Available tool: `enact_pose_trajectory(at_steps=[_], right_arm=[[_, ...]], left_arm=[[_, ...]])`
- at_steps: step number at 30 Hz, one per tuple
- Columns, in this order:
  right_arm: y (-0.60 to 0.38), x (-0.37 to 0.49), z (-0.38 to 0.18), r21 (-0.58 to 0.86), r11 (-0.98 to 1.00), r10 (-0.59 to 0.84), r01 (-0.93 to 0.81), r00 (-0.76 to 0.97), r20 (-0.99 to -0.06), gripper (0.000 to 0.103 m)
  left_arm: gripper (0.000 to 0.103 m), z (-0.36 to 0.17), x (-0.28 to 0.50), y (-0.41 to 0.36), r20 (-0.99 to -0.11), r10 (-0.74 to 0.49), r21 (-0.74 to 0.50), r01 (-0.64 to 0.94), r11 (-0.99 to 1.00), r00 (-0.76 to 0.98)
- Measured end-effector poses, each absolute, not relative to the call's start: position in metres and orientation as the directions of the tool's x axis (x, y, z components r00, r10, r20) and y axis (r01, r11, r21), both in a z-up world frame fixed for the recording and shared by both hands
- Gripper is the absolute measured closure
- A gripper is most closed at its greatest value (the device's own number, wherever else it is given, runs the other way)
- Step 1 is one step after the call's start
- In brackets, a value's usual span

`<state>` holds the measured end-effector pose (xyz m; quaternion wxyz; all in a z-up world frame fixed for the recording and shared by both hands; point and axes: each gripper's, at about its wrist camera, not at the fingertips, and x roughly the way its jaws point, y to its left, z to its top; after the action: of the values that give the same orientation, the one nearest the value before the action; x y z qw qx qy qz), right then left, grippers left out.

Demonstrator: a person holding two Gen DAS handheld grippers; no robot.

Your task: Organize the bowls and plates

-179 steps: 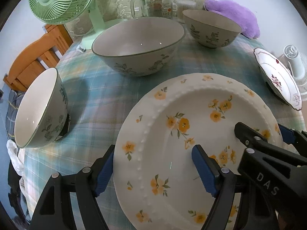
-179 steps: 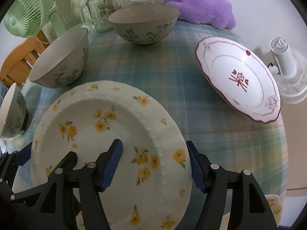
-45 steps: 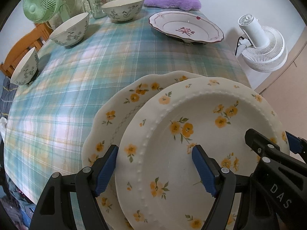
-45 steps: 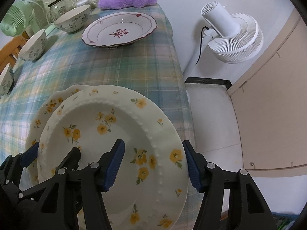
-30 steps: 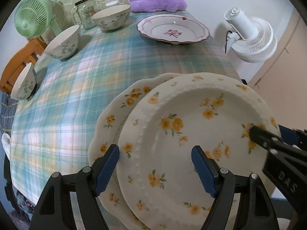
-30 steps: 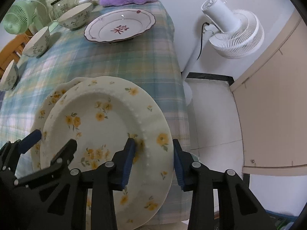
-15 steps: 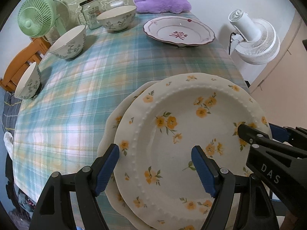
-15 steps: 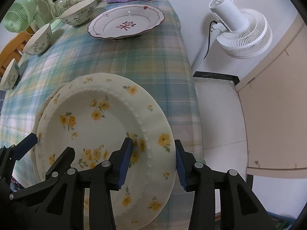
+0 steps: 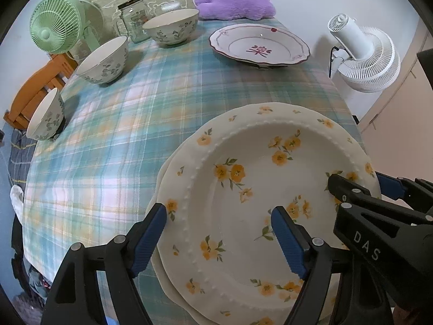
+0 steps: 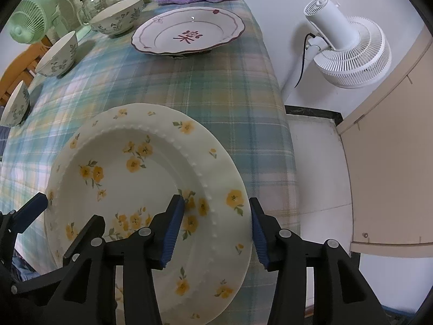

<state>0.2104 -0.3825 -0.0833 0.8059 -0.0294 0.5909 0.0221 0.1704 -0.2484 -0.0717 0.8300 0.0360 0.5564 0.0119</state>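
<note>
Both grippers' fingers [image 9: 147, 237] straddling plate [image 9: 259, 195] rim

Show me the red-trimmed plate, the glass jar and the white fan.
red-trimmed plate [image 9: 258, 50]: left wrist view, centre motif.
glass jar [image 9: 134, 20]: left wrist view, label.
white fan [image 10: 331, 27]: right wrist view, motor housing.

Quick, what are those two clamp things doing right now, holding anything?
Left gripper: open, straddling the left rim of the yellow-flowered plate, not squeezing.
Right gripper: open, jaws just widened off the plate's right rim, which sits between them.
</note>
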Motion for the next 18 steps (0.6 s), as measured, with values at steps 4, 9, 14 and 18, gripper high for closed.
enact_pose_trajectory(at_steps=[4,9,14,18], right_arm=[[-0.382,0.209,-0.082,-0.025,0.998,-0.006,-0.062,0.288,-0.957,0.050],[-0.376,0.198,-0.067,-0.044,0.997,-0.022,-0.061,0.331,-0.943,0.041],[-0.366,0.185,-0.044,-0.046,0.998,-0.030,-0.030,0.388,-0.921,0.033],[-0.356,0.178,-0.025,-0.034,0.999,-0.037,0.014,0.415,-0.909,0.032]], left_arm=[[0.022,-0.070,0.168,-0.245,-0.925,0.039,0.055,0.032,0.998,0.378],[0.021,-0.066,0.166,-0.237,-0.929,-0.011,0.007,0.046,0.999,0.370],[0.018,-0.050,0.161,-0.224,-0.913,-0.040,-0.007,0.081,0.997,0.406],[0.018,-0.031,0.161,-0.213,-0.899,-0.064,-0.015,0.116,0.993,0.432]])
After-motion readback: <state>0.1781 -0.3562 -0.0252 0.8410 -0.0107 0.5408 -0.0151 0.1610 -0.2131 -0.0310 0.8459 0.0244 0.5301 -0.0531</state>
